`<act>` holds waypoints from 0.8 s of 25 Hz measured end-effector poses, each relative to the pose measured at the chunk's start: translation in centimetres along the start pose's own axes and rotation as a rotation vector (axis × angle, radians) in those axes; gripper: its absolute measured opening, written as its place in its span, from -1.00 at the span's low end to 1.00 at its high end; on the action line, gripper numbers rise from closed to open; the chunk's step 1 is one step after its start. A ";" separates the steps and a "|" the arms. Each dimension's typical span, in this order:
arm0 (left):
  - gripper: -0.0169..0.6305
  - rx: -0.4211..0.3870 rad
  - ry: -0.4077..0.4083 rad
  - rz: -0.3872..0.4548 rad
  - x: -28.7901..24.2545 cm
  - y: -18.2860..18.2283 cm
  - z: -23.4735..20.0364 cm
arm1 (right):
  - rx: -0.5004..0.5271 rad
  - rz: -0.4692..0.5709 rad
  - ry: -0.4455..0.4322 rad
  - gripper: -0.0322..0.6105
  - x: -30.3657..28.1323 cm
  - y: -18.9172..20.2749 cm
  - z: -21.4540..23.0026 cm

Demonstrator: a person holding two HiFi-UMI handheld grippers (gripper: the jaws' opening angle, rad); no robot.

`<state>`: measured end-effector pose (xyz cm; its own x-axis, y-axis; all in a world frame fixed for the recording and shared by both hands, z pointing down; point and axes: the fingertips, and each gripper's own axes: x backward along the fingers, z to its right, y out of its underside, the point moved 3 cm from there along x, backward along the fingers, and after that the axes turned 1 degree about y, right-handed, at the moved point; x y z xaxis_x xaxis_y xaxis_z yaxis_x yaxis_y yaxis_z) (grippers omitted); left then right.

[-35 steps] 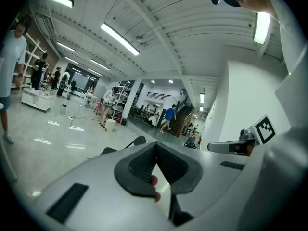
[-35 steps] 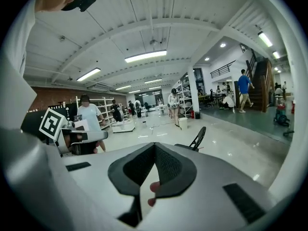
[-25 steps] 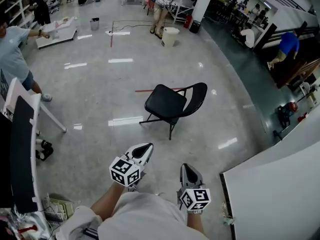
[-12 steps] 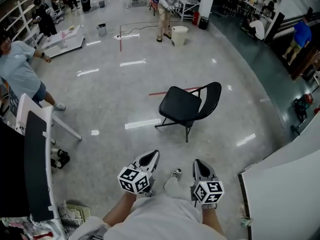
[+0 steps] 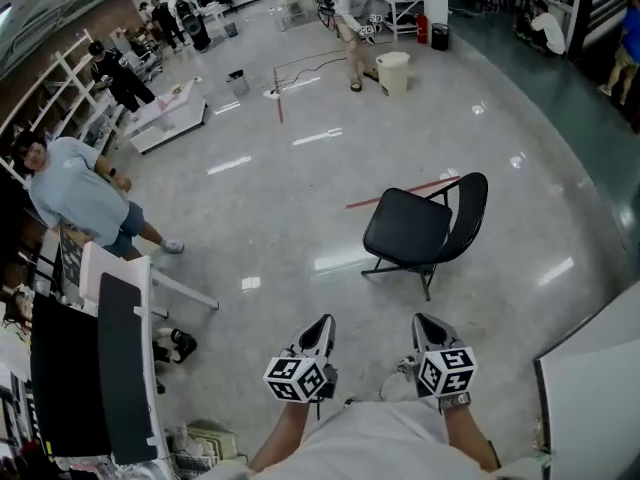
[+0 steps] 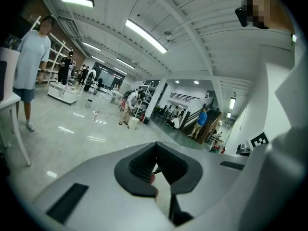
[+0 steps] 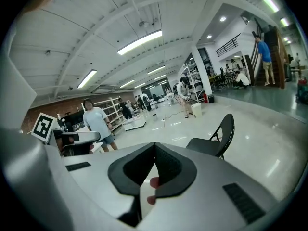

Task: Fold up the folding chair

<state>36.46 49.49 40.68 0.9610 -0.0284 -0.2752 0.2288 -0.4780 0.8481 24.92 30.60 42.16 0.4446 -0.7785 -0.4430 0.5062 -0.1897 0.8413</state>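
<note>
A black folding chair (image 5: 425, 228) stands unfolded on the grey floor, up and right of centre in the head view. It also shows in the right gripper view as the folding chair (image 7: 214, 138), beyond the jaws and to the right. My left gripper (image 5: 322, 324) and right gripper (image 5: 426, 320) are held low in front of me, both shut with nothing between the jaws, well short of the chair. In the left gripper view my left gripper (image 6: 155, 154) points across the hall, and the chair is not seen there. The right gripper (image 7: 154, 146) has its tips touching.
A person in a light blue shirt (image 5: 85, 198) stands at the left beside a white table (image 5: 150, 283). Another person (image 5: 352, 13) stands far back near a white bucket (image 5: 393, 71). A white panel (image 5: 600, 388) lies at the lower right. A red tape line (image 5: 400, 192) crosses the floor behind the chair.
The head view has swung, so the chair now sits further right and lower. Both grippers have moved forward and to the right in the view, still shut.
</note>
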 end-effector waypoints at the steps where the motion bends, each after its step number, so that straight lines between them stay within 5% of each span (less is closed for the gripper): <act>1: -0.91 -0.008 -0.015 -0.002 -0.8 -0.1 0.1 | 0.000 0.002 -0.010 -0.89 -0.5 -0.3 0.8; 13: -0.91 -0.140 -0.121 -0.048 -9.4 -1.5 3.8 | 0.033 0.080 -0.009 -0.89 -4.0 -6.6 10.6; 20: -0.91 -0.155 -0.114 -0.053 -13.4 -2.0 4.5 | -0.027 0.086 0.041 -0.89 -3.9 -6.4 14.3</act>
<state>22.43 46.83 40.63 0.9253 -0.1103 -0.3629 0.3078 -0.3407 0.8883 9.43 26.31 42.95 0.5173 -0.7658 -0.3819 0.4842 -0.1060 0.8685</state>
